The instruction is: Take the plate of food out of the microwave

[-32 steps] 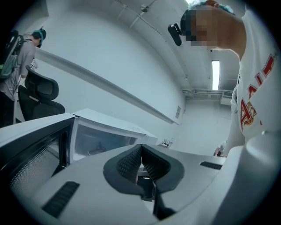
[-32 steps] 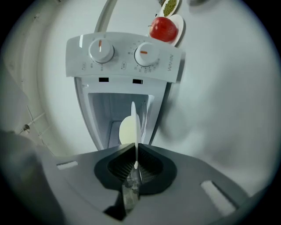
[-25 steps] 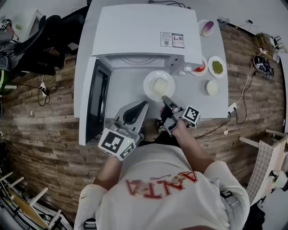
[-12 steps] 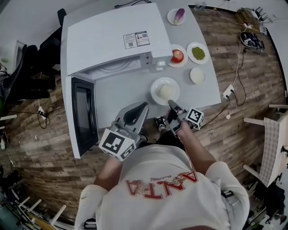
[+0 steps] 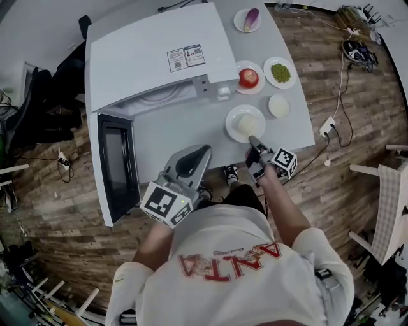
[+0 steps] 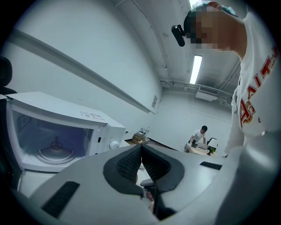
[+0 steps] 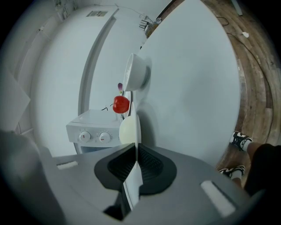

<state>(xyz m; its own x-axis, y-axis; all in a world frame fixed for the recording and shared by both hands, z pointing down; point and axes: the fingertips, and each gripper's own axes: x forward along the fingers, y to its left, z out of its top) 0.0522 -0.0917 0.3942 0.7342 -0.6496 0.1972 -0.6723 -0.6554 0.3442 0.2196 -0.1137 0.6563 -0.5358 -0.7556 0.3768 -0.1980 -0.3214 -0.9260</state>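
Between the jaws of the right gripper [image 5: 254, 141] the plate [image 5: 234, 118] rim sits pinched.

My grey table [image 5: 191, 130] has a bunch of little dishes off to the right. There's a red apple [image 5: 248, 77] on its own plate, a plate of green stuff [image 5: 280, 72] just beside it, a small white dish [image 5: 278, 106] nearer me, and a purple veg [image 5: 253, 18] on a plate at the far end. Wood-plank floor [image 5: 57, 216] all round. A white socket block [image 5: 329, 127] sits by the table's right edge, and there are black chairs [image 5: 38, 95] on the left. Overhead there's a strip light [image 6: 196, 69], and another person [image 6: 199, 134] is way across the room.
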